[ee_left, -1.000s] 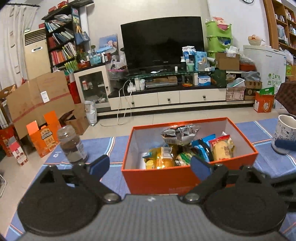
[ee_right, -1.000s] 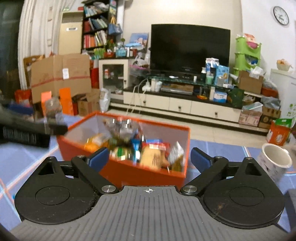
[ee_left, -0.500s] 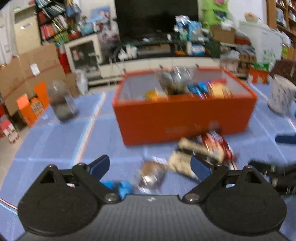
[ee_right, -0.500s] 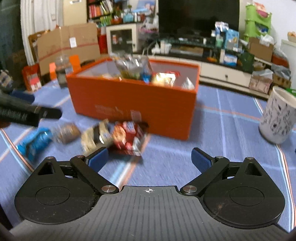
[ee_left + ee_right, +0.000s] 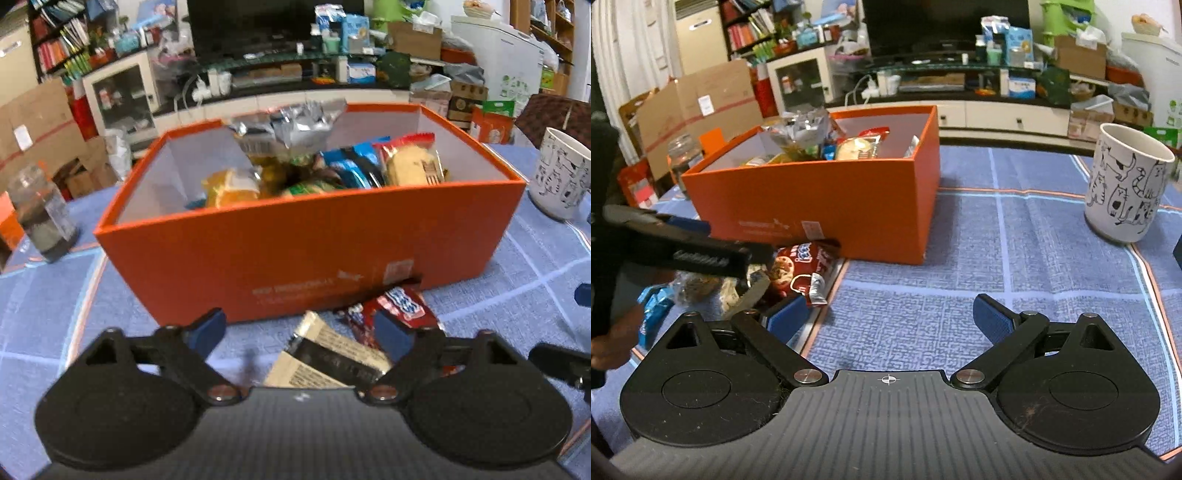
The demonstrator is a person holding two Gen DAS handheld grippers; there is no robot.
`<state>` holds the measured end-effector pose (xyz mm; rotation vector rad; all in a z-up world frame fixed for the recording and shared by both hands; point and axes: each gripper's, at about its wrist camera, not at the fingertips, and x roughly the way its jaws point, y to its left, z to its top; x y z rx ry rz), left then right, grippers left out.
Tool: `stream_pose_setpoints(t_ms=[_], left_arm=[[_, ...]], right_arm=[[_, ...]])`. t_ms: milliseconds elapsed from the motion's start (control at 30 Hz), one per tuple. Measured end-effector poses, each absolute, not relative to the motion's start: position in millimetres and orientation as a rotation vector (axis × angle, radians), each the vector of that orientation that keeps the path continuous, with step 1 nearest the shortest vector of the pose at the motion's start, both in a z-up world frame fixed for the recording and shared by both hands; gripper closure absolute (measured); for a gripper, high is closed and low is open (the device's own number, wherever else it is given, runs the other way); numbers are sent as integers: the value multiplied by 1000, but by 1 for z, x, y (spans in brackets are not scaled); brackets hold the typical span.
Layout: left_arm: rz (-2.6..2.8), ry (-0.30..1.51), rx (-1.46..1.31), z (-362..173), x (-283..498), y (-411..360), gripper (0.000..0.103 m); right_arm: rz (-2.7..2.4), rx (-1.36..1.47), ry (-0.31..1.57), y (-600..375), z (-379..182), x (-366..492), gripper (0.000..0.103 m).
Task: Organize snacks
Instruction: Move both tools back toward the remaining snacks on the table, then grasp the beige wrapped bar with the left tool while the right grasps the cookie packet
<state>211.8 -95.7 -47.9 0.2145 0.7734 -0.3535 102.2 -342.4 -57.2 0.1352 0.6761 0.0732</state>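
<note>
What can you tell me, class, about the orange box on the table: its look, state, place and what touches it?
The orange box is a rectangular, lidless box that looks like cardboard, orange outside and pale inside, with faint print low on its front. It stands upright on the blue checked tablecloth, part filled with wrapped snacks, a silver packet sticking up highest. A red snack packet lies against its front base.

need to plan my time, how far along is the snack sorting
Mostly done: the orange box already holds many packets. In hand: the left gripper, jaws just closing, straddles the beige packet without gripping it. Left: that, the red cookie packet and blue packet on the tablecloth.
</note>
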Motion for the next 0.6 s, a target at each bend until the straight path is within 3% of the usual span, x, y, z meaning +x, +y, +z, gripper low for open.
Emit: stream_pose_setpoints(t_ms=[167, 500, 600], left_arm=[[-433, 831, 213, -61, 188, -89, 38], [-468, 813, 272, -72, 98, -75, 37], [-407, 779, 280, -64, 87, -65, 27]], right_arm=[[84, 187, 677, -349, -55, 103, 13], [114, 202, 675, -344, -52, 98, 12], [114, 199, 677, -338, -53, 104, 12]])
